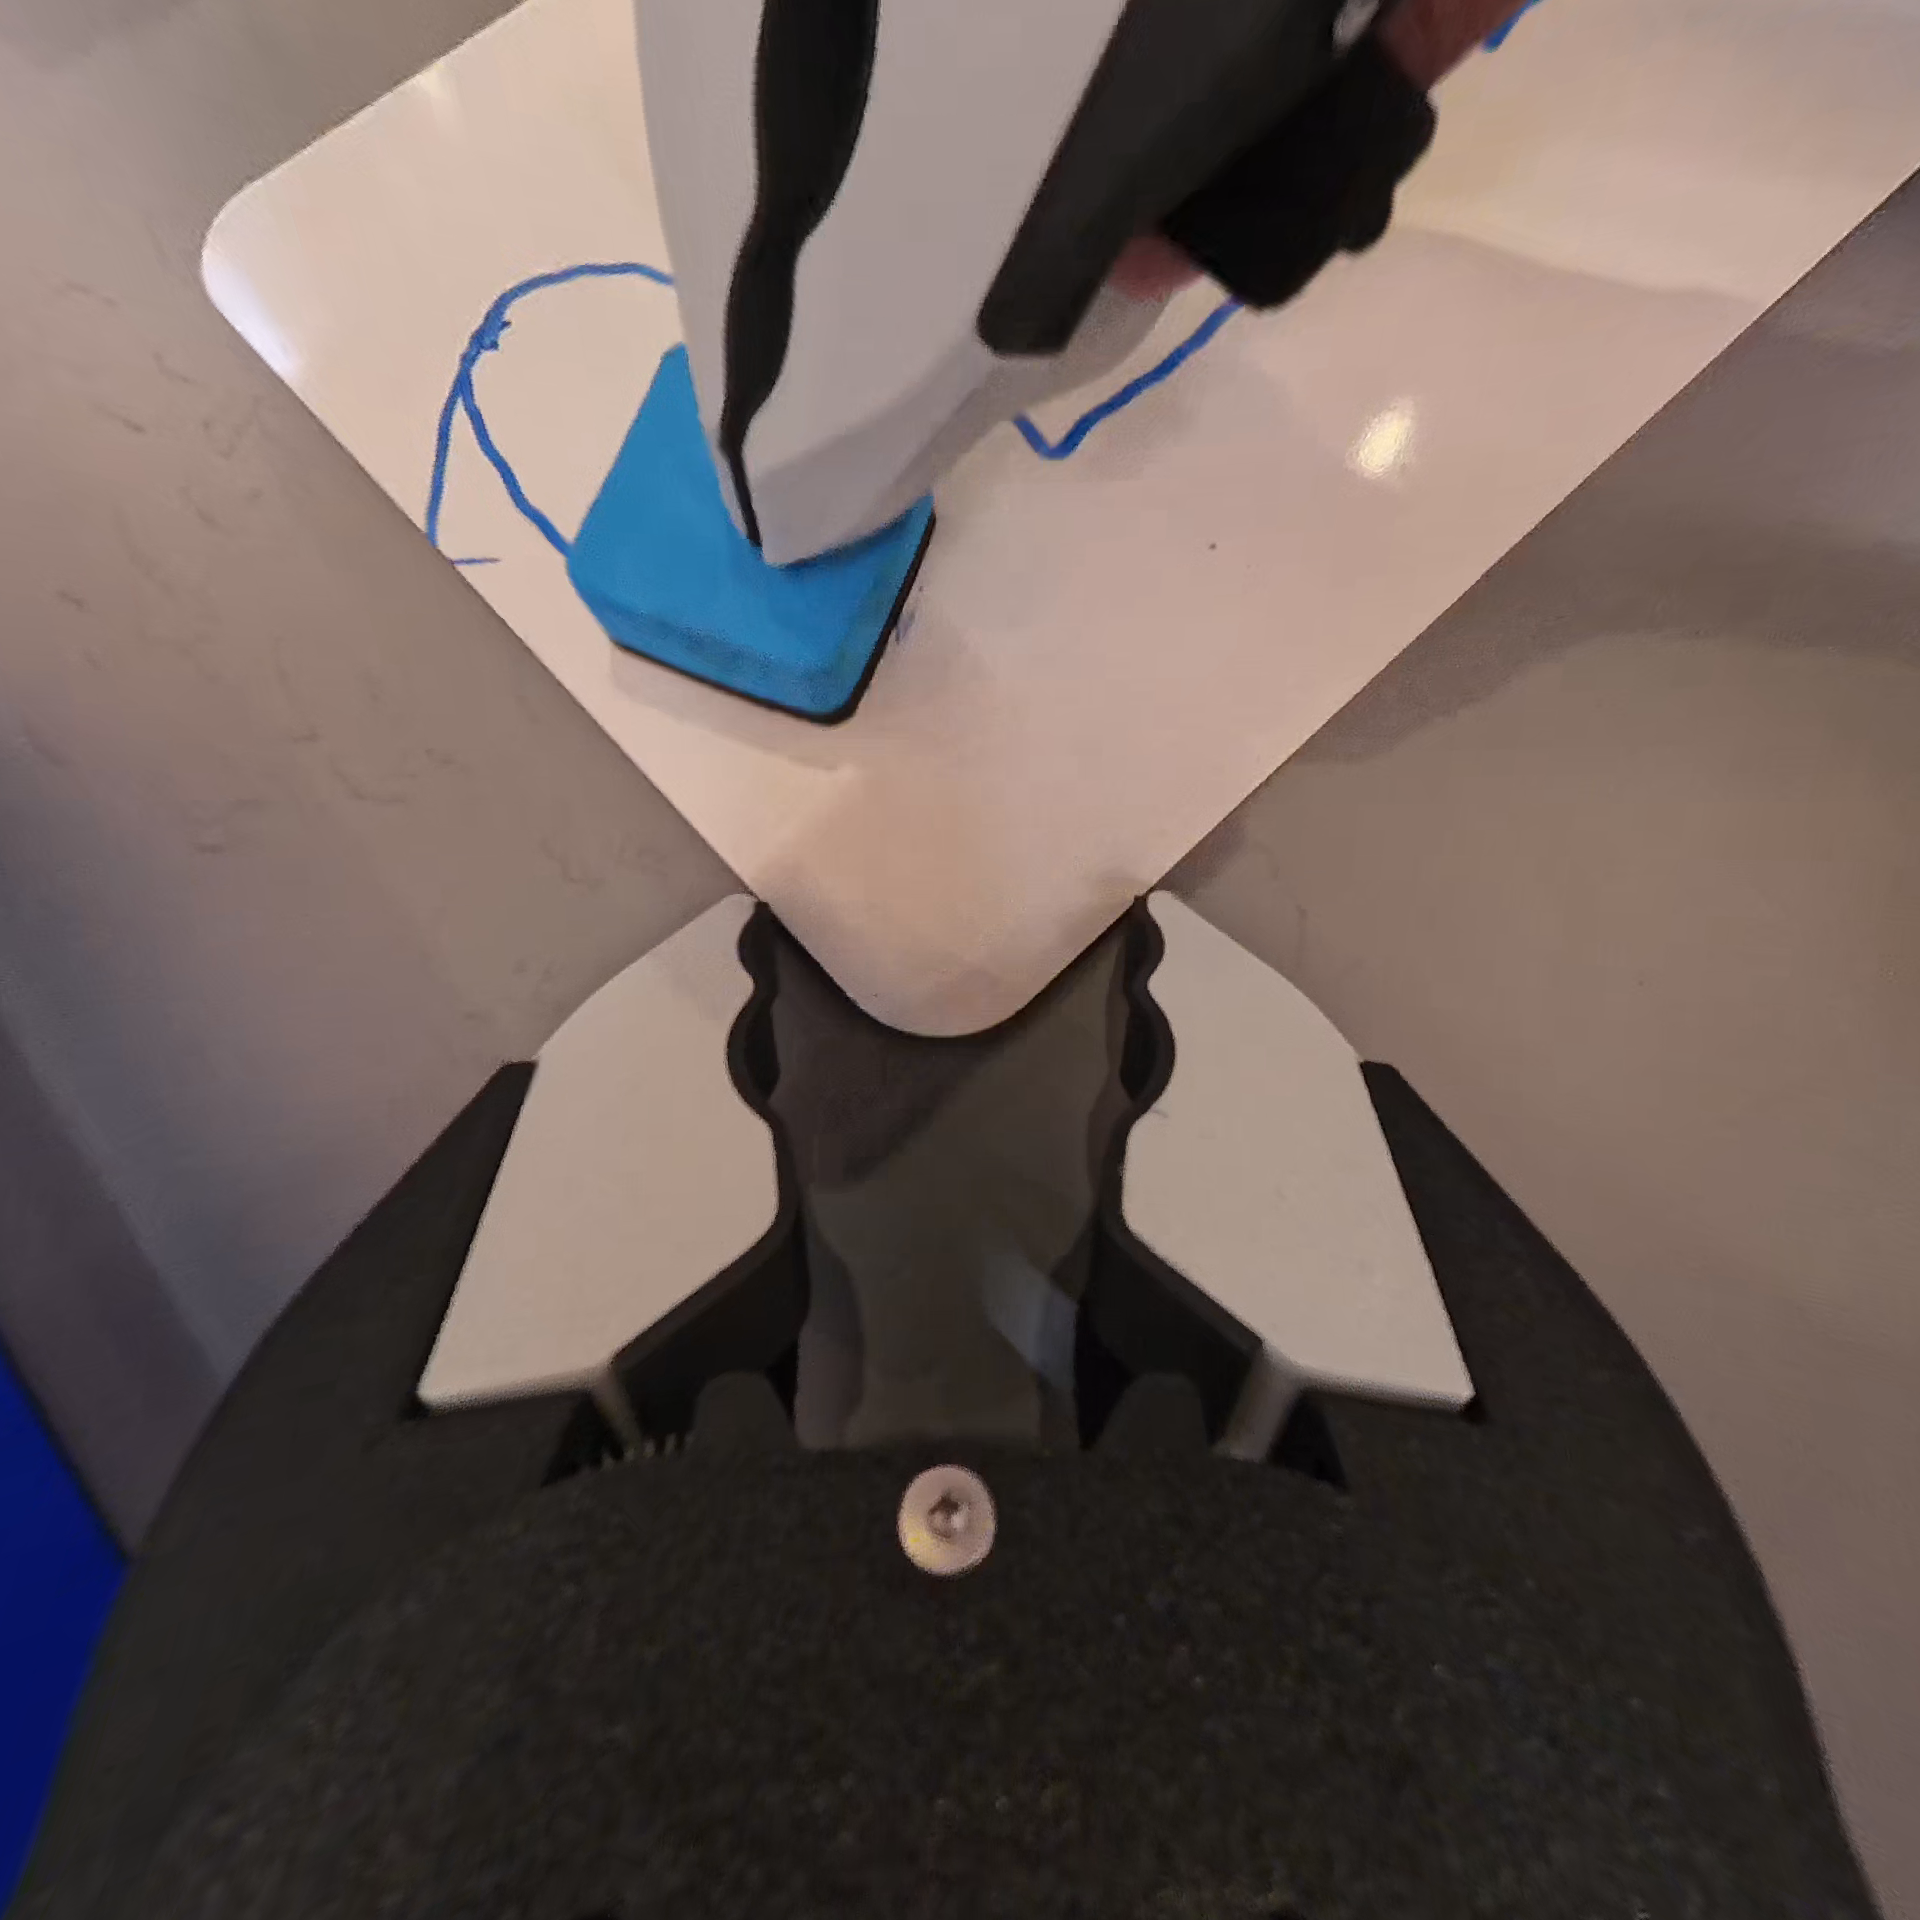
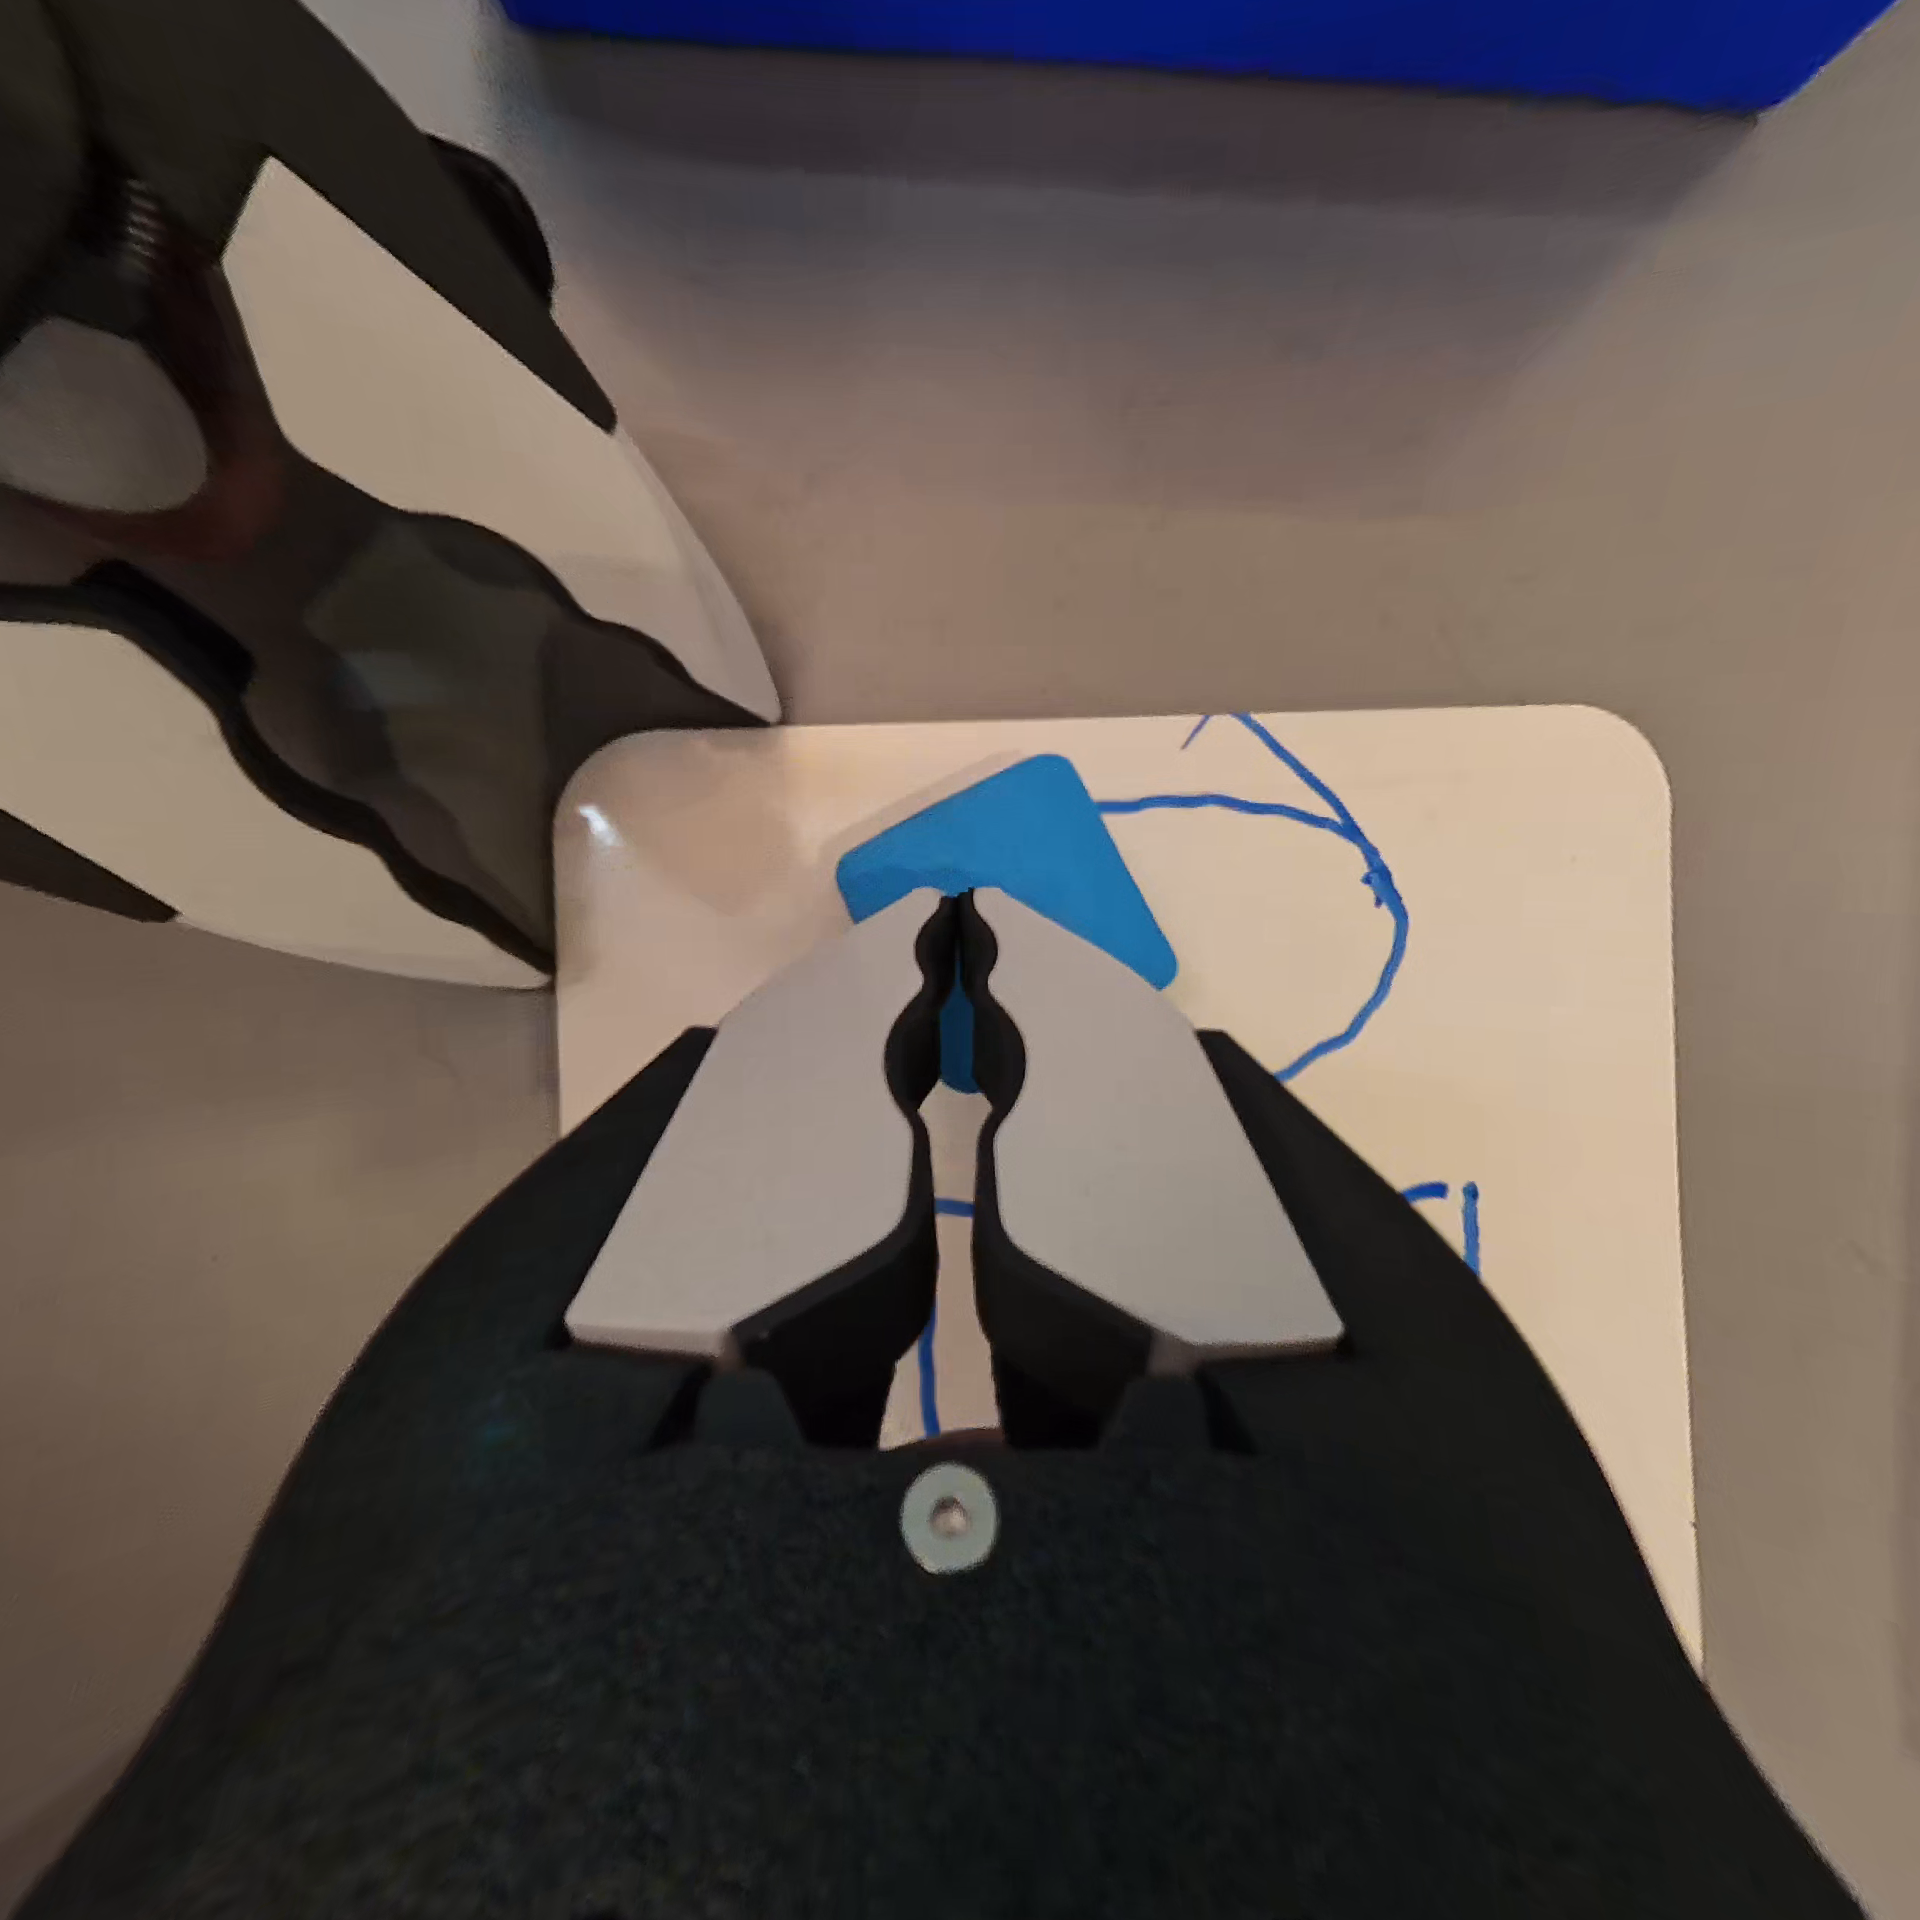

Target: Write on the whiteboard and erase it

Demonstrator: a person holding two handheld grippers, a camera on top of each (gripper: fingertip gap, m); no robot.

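Note:
A white whiteboard [image 1: 1143,623] lies flat on a grey countertop, with blue marker lines [image 1: 488,416] drawn on it. A blue eraser [image 1: 707,592] with a black base sits on the board. My right gripper [image 2: 961,899] is shut, and its closed tips press down on top of the eraser [image 2: 1029,831]. It also shows in the left wrist view [image 1: 753,530]. My left gripper [image 1: 951,914] is open and straddles the board's near rounded corner, one fingertip against each edge. It also shows in the right wrist view [image 2: 660,847]. The board [image 2: 1507,1039] fills the right of that view.
A gloved hand [image 1: 1299,187] holds the right gripper's handle above the board. A blue object [image 2: 1143,42] lies beyond the board's far edge. The grey marbled countertop [image 1: 208,727] surrounds the board.

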